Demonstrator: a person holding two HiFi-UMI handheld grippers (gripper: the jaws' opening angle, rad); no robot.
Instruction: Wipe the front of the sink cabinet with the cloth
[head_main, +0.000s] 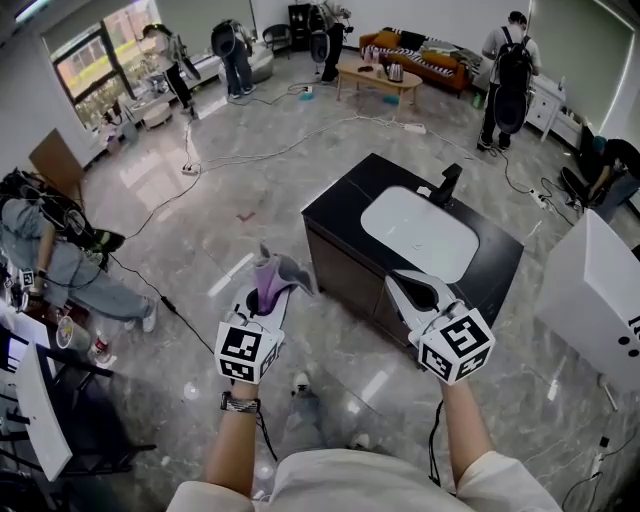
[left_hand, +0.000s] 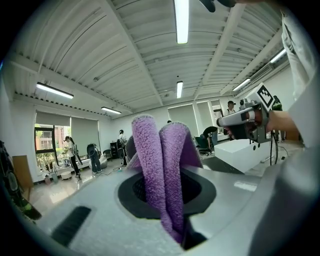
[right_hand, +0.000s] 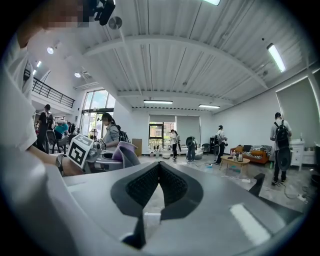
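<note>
Left claw (head_main: 263, 296) is clamped on the purple cloth (head_main: 268, 278). Its folds stand up between the jaws, and a grey corner flops toward 2 o'clock. The cloth hangs over the floor (head_main: 200, 250), apart from the sink cabinet (head_main: 342, 272), which sits at about 2 o'clock of it.

Right claw (head_main: 414, 288) has its jaws pressed together with nothing between them. It overlaps the cabinet front and hides its right part. Contact there is probably none, but the view is poor.

White basin (head_main: 420, 232) and black faucet (head_main: 447, 184) are on the dark worktop (head_main: 345, 200).
</note>
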